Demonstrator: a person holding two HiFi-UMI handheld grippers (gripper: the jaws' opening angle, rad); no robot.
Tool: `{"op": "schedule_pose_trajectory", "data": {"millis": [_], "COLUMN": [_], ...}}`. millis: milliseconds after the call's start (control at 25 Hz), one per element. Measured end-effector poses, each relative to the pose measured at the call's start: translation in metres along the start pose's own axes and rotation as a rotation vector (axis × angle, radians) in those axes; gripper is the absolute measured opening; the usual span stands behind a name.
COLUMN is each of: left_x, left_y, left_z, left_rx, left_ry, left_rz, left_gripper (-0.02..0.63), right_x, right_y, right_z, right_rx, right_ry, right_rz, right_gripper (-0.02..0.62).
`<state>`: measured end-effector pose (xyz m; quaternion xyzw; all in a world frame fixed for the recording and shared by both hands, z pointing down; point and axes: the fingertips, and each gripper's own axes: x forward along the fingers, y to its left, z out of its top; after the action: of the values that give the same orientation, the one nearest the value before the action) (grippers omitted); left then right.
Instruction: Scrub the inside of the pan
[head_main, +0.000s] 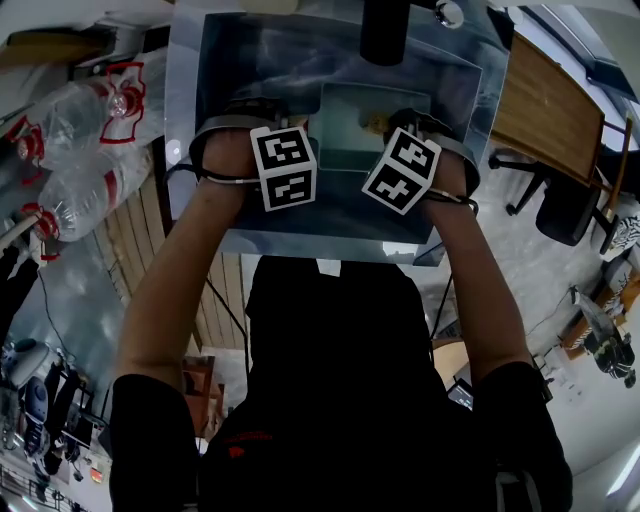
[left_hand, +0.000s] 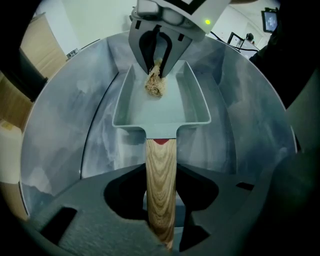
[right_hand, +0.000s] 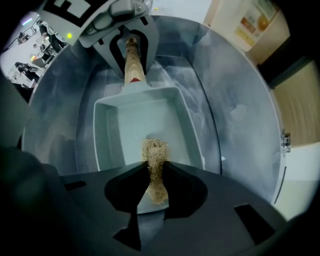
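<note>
A pale green rectangular pan (head_main: 352, 128) with a wooden handle (left_hand: 161, 180) sits low inside a steel sink (head_main: 230, 70). My left gripper (left_hand: 161, 220) is shut on that handle and holds the pan (left_hand: 160, 112) level; it also shows at the top of the right gripper view (right_hand: 132, 47). My right gripper (right_hand: 156, 187) is shut on a tan fibrous scrubber (right_hand: 154, 156), whose tip rests on the pan floor (right_hand: 127, 132) near the end away from the handle. From the left gripper view the scrubber (left_hand: 156, 85) hangs from the right gripper (left_hand: 156, 60) over the pan's far end.
A dark faucet (head_main: 385, 30) rises at the sink's back. Clear plastic bottles (head_main: 85, 120) lie on the counter to the left. A wooden table (head_main: 545, 110) and an office chair (head_main: 565, 205) stand to the right. The sink walls (right_hand: 240, 115) closely surround the pan.
</note>
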<state>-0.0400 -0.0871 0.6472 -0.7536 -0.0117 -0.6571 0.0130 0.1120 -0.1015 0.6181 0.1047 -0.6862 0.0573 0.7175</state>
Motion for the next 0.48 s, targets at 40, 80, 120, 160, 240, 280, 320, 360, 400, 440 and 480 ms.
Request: {"op": "schedule_pose_trajectory", "data": {"millis": [40,80,120,160,240,280,320,360,400,440,480], "left_x": [0.0,0.0,0.0,0.0,0.0,0.0,0.0,-0.001,-0.001,-0.001,-0.001], "left_y": [0.0,-0.001,0.0,0.0,0.001,0.001,0.001,0.001,0.001,0.0,0.0], "left_z": [0.0,0.0,0.0,0.0,0.0,0.0,0.0,0.0,0.001,0.001,0.001], "left_rx": [0.002,0.005,0.008,0.009,0.009,0.008,0.007,0.006,0.006,0.005,0.004], "left_ry": [0.002,0.003,0.005,0.005,0.004,0.003,0.003,0.003,0.003,0.004,0.004], "left_rz": [0.002,0.005,0.008,0.011,0.013,0.014,0.014,0.015,0.015,0.016,0.015], "left_gripper": [0.169,0.169,0.169,0.169,0.169,0.169,0.169,0.169,0.169,0.169,0.169], "right_x": [-0.004,-0.009,-0.016,-0.022,-0.03,-0.03,-0.029,-0.028,-0.026,-0.023,-0.02], "right_y": [0.002,0.006,0.01,0.015,0.025,0.031,0.038,0.044,0.05,0.055,0.06], "right_z": [0.002,0.005,0.01,0.017,0.033,0.039,0.045,0.051,0.056,0.06,0.063], "right_rx": [0.003,0.001,-0.006,-0.018,-0.052,-0.072,-0.093,-0.116,-0.139,-0.162,-0.186], "right_ry": [-0.029,-0.061,-0.093,-0.122,-0.158,-0.166,-0.169,-0.17,-0.169,-0.167,-0.16], "right_rz": [0.002,0.004,0.006,0.008,0.022,0.033,0.047,0.059,0.067,0.071,0.07], "right_gripper": [0.084,0.084,0.084,0.084,0.084,0.084,0.084,0.083,0.084,0.084,0.084]}}
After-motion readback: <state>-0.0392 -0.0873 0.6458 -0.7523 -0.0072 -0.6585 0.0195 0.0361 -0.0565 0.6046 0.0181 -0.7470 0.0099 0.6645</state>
